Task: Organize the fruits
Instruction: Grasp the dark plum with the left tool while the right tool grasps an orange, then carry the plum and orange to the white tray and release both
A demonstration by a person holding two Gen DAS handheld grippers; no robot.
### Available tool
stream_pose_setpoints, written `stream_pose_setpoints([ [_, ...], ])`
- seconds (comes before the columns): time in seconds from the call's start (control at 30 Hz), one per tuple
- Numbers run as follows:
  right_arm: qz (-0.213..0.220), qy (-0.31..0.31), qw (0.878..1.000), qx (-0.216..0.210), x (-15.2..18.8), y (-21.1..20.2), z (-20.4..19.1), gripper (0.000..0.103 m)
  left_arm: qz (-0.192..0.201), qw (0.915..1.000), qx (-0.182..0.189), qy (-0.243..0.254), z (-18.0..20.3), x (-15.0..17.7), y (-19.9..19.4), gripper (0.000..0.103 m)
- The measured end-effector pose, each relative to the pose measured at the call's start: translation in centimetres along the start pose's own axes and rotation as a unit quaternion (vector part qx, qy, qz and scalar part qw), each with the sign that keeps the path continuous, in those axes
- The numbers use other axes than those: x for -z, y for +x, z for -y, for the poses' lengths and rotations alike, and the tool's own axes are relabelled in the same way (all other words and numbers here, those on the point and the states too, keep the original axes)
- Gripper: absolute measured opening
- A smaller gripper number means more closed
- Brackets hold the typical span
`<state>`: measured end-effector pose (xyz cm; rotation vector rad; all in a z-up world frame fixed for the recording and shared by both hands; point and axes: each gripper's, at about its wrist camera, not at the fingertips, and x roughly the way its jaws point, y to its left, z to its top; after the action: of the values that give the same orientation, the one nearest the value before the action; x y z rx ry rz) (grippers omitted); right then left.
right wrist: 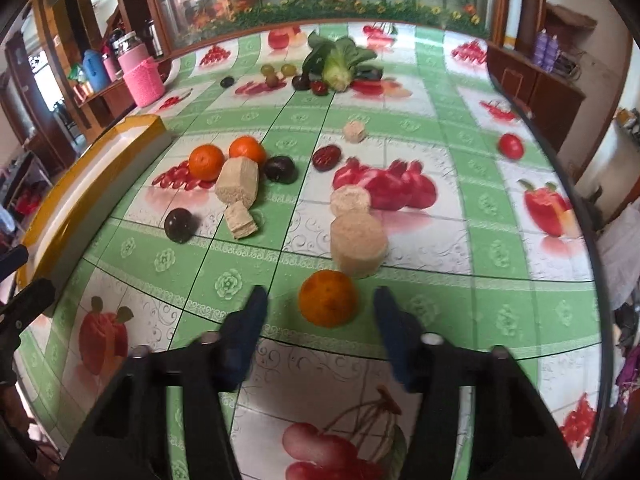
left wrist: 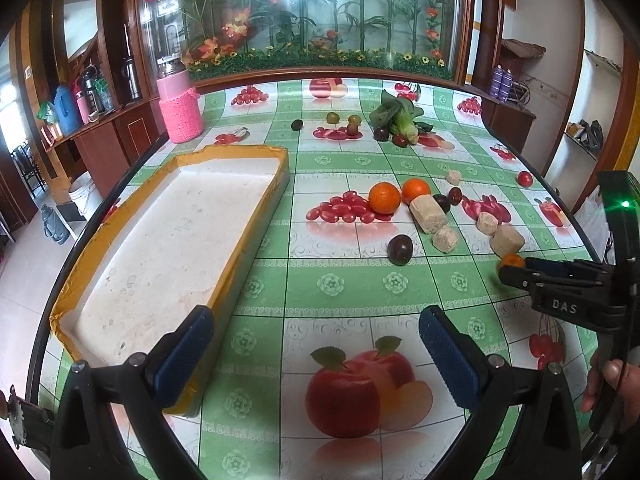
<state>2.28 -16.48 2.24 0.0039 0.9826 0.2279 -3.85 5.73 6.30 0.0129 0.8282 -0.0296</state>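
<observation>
A near orange [right wrist: 328, 298] lies on the fruit-print tablecloth between the open fingers of my right gripper [right wrist: 320, 300], not gripped; it shows in the left wrist view [left wrist: 511, 260] behind that gripper [left wrist: 505, 274]. Two more oranges [right wrist: 206, 162] [right wrist: 248, 149] lie further left, also in the left wrist view [left wrist: 384, 198] [left wrist: 416, 191]. Dark plums [right wrist: 180, 225] [right wrist: 280, 169] [left wrist: 400, 249] and a red tomato [right wrist: 511, 146] lie scattered. My left gripper [left wrist: 316, 332] is open and empty beside a white tray with yellow rim [left wrist: 256, 216].
Several beige compressed blocks [right wrist: 358, 246] [right wrist: 238, 181] [left wrist: 428, 208] lie among the fruit. Bok choy [right wrist: 340, 62] and small green and dark fruits [right wrist: 276, 70] sit at the far side. A pink-sleeved jar [left wrist: 180, 106] stands far left. The table edge curves on the right.
</observation>
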Motion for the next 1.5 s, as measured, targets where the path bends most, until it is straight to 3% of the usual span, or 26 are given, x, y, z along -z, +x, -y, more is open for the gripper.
stream_pose_setpoints([
  [0.13, -0.013, 0.0, 1.0, -0.01, 0.2, 1.0, 0.2, 0.031, -0.005, 1.0, 0.003, 0.004, 0.2, 0.0, 0.3, 0.103],
  [0.4, 0.009, -0.003, 1.0, -0.027, 0.5, 0.0, 0.5, 0.031, -0.026, 0.9984, 0.048, 0.019, 1.9, -1.9, 1.8, 0.103],
  [0.6, 0.019, -0.008, 0.999, -0.024, 1.1, -1.0, 1.1, 0.031, -0.052, 0.9932, 0.084, 0.061, 5.3, -4.5, 4.8, 0.103],
  [0.63, 0.018, -0.01, 1.0, -0.023, 1.1, -0.9, 1.2, 0.032, -0.061, 0.9918, 0.088, 0.07, 5.8, -4.7, 5.6, 0.101],
  [0.83, 0.02, -0.012, 0.999, -0.024, 1.7, -1.1, 1.6, 0.032, -0.122, 0.9847, 0.1, 0.075, 6.5, -5.1, 10.2, 0.066],
  [0.93, 0.022, -0.016, 0.999, -0.027, 1.8, -1.4, 1.6, 0.032, -0.12, 0.985, 0.097, 0.077, 6.5, -4.8, 11.2, 0.048],
  [1.0, 0.024, -0.017, 0.999, -0.028, 1.8, -1.4, 1.6, 0.032, -0.116, 0.9841, 0.106, 0.083, 6.5, -4.9, 11.1, 0.03],
  [1.1, 0.023, -0.014, 0.999, -0.031, 1.8, -1.4, 1.7, 0.032, -0.114, 0.9841, 0.113, 0.076, 6.1, -5.0, 11.2, 0.024],
  [1.5, 0.025, -0.021, 0.999, -0.028, 2.4, -2.5, 0.9, 0.032, -0.099, 0.9795, 0.166, 0.057, 5.3, -3.2, 6.6, 0.024],
])
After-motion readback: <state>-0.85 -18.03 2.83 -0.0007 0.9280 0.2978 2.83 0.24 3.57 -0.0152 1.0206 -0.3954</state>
